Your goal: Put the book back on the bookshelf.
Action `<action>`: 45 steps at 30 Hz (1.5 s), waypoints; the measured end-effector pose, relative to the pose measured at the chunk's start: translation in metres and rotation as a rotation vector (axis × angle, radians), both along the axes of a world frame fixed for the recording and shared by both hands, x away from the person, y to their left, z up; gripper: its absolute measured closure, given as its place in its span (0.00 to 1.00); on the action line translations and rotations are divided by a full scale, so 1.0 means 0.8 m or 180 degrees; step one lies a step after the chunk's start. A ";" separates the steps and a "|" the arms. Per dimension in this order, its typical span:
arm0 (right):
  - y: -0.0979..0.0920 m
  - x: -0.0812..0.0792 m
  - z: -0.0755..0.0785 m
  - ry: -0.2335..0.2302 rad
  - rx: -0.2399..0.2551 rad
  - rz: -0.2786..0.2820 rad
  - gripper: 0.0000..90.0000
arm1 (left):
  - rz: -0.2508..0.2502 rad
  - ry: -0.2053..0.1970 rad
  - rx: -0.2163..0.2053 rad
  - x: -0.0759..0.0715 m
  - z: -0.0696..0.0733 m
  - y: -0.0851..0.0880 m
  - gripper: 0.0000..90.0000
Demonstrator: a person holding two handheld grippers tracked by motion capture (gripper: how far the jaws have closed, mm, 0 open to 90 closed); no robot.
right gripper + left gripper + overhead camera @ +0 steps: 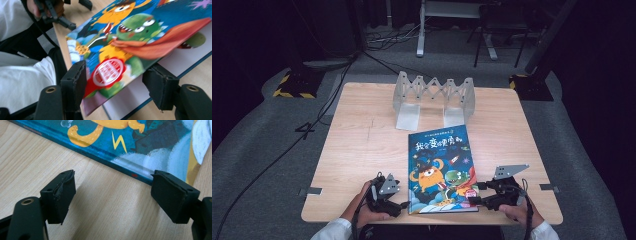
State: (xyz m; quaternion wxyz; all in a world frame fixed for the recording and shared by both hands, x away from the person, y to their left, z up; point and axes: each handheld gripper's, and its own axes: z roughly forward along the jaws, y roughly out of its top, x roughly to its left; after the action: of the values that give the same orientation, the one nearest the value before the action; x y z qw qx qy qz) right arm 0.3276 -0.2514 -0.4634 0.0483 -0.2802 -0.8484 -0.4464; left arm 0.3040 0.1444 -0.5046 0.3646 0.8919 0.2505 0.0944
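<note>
A picture book (442, 165) with a blue cover showing an orange monster and a green dinosaur lies flat near the table's front edge. My left gripper (404, 202) rests on the wood at the book's near left corner. Its jaws stand open and empty beside the blue spine (125, 163), with bare table between the pads (62, 192). My right gripper (474, 195) is at the near right corner. There the front cover (120, 45) is raised off the white page (175, 60) and passes between the open jaws without being pinched.
A grey accordion-style book rack (434, 97) stands at the back middle of the wooden table (357, 145). The person's white sleeves (25, 82) come in over the front edge. Cables and stand feet lie on the dark floor beyond.
</note>
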 end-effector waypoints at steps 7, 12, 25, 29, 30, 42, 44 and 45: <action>0.012 0.028 0.000 0.0076 -0.0091 -0.0165 0.41 | -0.0001 0.0000 -0.0003 0.000 0.000 0.000 0.23; 0.017 0.042 0.003 0.0026 0.0006 -0.0115 0.41 | -0.0001 0.0000 0.0000 0.000 0.000 0.000 0.23; 0.028 0.061 0.002 -0.0063 0.0126 0.0087 0.39 | 0.0000 0.0003 0.0006 0.001 0.000 0.000 0.22; 0.035 0.065 -0.004 0.0076 0.0051 0.0071 0.37 | 0.0002 0.0000 0.0007 0.001 0.000 0.000 0.22; 0.036 0.065 -0.005 0.0082 0.0045 0.0076 0.37 | 0.0001 0.0000 0.0007 0.001 0.000 0.000 0.22; 0.040 0.050 0.012 -0.0339 0.0368 0.0243 0.51 | 0.0003 0.0001 0.0008 0.001 0.000 -0.001 0.21; 0.041 0.048 0.013 -0.0386 0.0363 0.0234 0.51 | 0.0002 0.0001 0.0009 0.001 0.000 0.000 0.21; 0.041 0.047 0.013 -0.0405 0.0366 0.0237 0.51 | 0.0001 0.0000 0.0010 0.001 0.000 0.000 0.21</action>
State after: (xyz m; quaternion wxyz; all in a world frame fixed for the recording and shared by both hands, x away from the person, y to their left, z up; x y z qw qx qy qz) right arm 0.3655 -0.2185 -0.4528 0.0268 -0.2163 -0.8326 -0.5091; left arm 0.3045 0.1440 -0.5046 0.3632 0.8924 0.2505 0.0948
